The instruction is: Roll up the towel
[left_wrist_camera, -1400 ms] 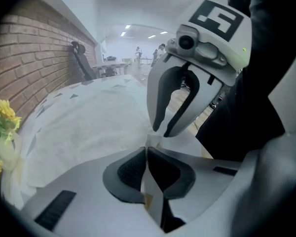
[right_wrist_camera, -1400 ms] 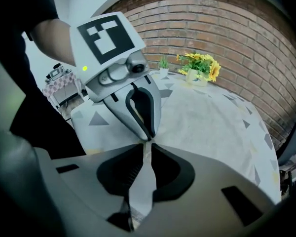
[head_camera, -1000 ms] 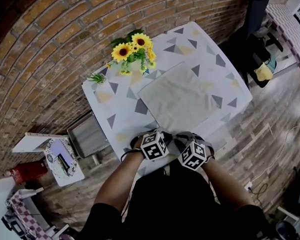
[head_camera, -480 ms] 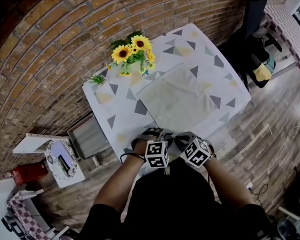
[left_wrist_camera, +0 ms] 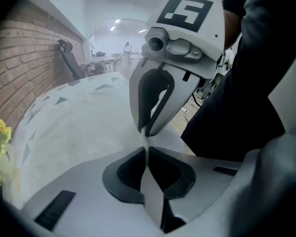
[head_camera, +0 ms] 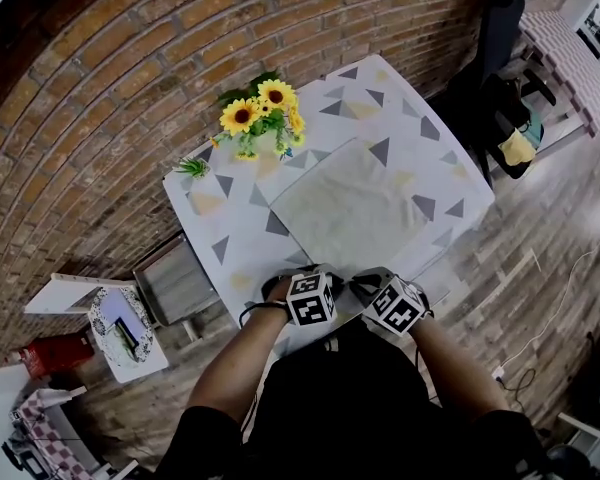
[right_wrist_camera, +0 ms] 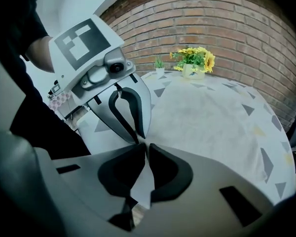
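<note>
Left tool (left_wrist_camera: 145, 154): jaws all but together, having just closed down, with a thin strip of the towel (head_camera: 355, 208) pinched between the tips. Right tool (right_wrist_camera: 145, 146): jaws close-set too, just eased a shade wider, yet with pale towel cloth caught between the pads. Both tools side by side at the near edge of the bench (head_camera: 420, 138), tips almost meeting, each showing large in the other's view and pointing steeply down. Above them in the head view, the two marker cubes (head_camera: 311, 299), left one just beside the right, and behind those a pair of bare forearms (head_camera: 235, 363) reaching in from the bottom of the picture.

Beyond the tips, the towel spread flat and square across the middle of the bench, pale grey-white, not yet rolled; near edge under the tools, far corner towards the opposite side. Under it, a white bench cover dotted with grey and yellowish triangles.

At the far left corner of the bench, a bunch of sunflowers (head_camera: 260, 108) in a small pot, well apart from the towel. Just left of that, a small green plant (head_camera: 192, 165). Behind both, a brick wall (head_camera: 110, 88) along the bench's far side. To the right, wooden floor (head_camera: 540, 228).
</note>
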The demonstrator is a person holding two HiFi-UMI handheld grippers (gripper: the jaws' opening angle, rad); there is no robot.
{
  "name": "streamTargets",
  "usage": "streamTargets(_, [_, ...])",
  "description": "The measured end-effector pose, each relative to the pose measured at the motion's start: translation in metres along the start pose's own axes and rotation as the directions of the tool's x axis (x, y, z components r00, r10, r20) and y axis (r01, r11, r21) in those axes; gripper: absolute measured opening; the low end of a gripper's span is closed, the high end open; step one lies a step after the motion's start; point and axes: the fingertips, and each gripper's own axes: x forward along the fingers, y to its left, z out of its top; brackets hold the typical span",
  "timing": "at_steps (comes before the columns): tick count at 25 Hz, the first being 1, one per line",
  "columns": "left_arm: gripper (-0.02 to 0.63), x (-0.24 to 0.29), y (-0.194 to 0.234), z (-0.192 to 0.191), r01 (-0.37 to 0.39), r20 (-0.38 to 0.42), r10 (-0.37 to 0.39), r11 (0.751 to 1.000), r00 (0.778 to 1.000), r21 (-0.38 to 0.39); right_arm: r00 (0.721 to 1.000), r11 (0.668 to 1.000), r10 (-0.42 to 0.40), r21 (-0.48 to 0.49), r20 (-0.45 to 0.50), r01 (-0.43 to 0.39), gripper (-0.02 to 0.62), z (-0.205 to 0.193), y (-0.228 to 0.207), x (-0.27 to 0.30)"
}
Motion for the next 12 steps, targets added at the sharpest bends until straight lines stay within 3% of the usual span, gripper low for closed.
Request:
streamTargets(4, [0.038, 0.005, 0.002, -0.007, 0.017, -0.033, -0.017, 0.999, 0.999, -0.029, 0.999, 1.0, 0.027, 0.002, -0.043, -0.027, 0.034, -0.007, 0.002, 0.008])
streamTargets(6, [0.058, 0.005, 0.008, -0.007, -0.036, -0.045, 0.036, 0.999, 0.998, 0.003, 0.998, 1.0, 0.021, 0.018, -0.055, -0.02, 0.032, -0.009, -0.002, 0.01])
streamTargets(8, [0.142, 0.002, 0.016, -0.007, -0.101, -0.047, 0.103, 0.994, 0.994, 0.036, 0.998, 0.999, 0.012, 0.037, -0.065, -0.01, 0.034, -0.01, -0.009, 0.012])
streamTargets(12, [0.147, -0.006, 0.021, -0.002, -0.162, -0.019, 0.164, 0.983, 0.986, 0.088, 0.997, 0.998, 0.009, 0.059, -0.076, -0.005, 0.034, -0.007, -0.019, 0.015])
